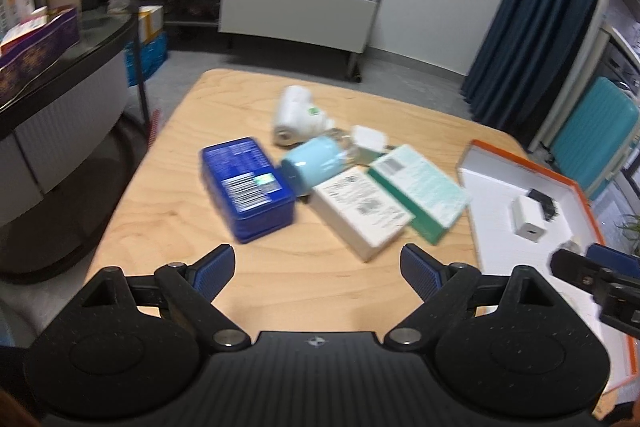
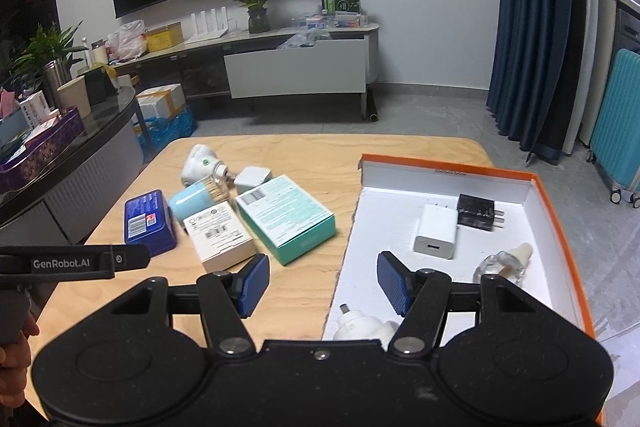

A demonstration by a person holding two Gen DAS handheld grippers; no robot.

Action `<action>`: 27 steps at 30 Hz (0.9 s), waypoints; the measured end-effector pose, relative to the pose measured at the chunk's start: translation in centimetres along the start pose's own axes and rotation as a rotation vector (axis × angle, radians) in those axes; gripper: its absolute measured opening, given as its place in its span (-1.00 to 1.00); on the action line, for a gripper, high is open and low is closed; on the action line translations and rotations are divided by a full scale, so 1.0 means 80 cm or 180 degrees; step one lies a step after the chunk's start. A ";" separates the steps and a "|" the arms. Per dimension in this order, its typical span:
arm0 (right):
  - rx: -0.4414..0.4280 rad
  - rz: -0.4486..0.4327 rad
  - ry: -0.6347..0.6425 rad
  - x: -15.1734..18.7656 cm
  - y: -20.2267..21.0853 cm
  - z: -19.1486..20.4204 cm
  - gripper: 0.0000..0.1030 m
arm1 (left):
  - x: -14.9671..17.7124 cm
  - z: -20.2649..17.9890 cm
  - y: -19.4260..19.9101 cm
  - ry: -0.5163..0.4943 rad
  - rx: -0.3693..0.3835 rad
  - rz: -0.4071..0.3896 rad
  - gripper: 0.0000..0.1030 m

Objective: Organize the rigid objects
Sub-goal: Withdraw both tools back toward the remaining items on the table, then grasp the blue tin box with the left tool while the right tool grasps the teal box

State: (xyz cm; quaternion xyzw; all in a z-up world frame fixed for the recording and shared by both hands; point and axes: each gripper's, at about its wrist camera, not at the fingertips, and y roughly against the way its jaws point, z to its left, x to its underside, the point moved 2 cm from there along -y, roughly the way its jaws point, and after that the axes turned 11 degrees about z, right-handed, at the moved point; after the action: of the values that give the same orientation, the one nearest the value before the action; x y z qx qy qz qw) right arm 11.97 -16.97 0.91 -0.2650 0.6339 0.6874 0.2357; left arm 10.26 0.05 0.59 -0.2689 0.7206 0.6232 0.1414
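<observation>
Both claws hover spread and empty over the wooden tabletop (image 2: 312, 155).

Left claw (image 1: 318, 265) faces the blue tin (image 1: 246, 189) and white box (image 1: 360, 211); right claw (image 2: 322, 283) hangs over the orange tray (image 2: 560, 211), which holds a white charger (image 2: 436, 231).

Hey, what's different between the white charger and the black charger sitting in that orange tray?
The white charger is larger and longer; the black charger is more compact. The white charger shows a port on the end facing the camera, while the black charger shows its metal prongs pointing right. The white charger lies nearer the camera, the black charger beside it, farther back. Both lie flat on the white floor of the orange tray.
</observation>
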 end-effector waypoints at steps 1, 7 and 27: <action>-0.0006 0.0008 0.0004 0.001 -0.001 0.001 0.41 | 0.000 0.006 -0.002 0.0043 -0.0034 0.0013 0.78; -0.0041 0.0062 0.0000 0.004 -0.011 0.000 0.41 | -0.007 0.037 -0.016 0.0285 -0.0186 0.0046 0.87; -0.0019 0.0131 0.0068 -0.006 -0.030 -0.006 0.45 | -0.073 0.060 -0.083 0.0542 -0.0601 0.0073 1.00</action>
State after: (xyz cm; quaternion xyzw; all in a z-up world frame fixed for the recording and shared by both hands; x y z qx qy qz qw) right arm 13.91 -17.22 -0.58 -0.2599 0.6397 0.6910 0.2139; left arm 18.12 5.41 -2.64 -0.3247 0.6712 0.6647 0.0466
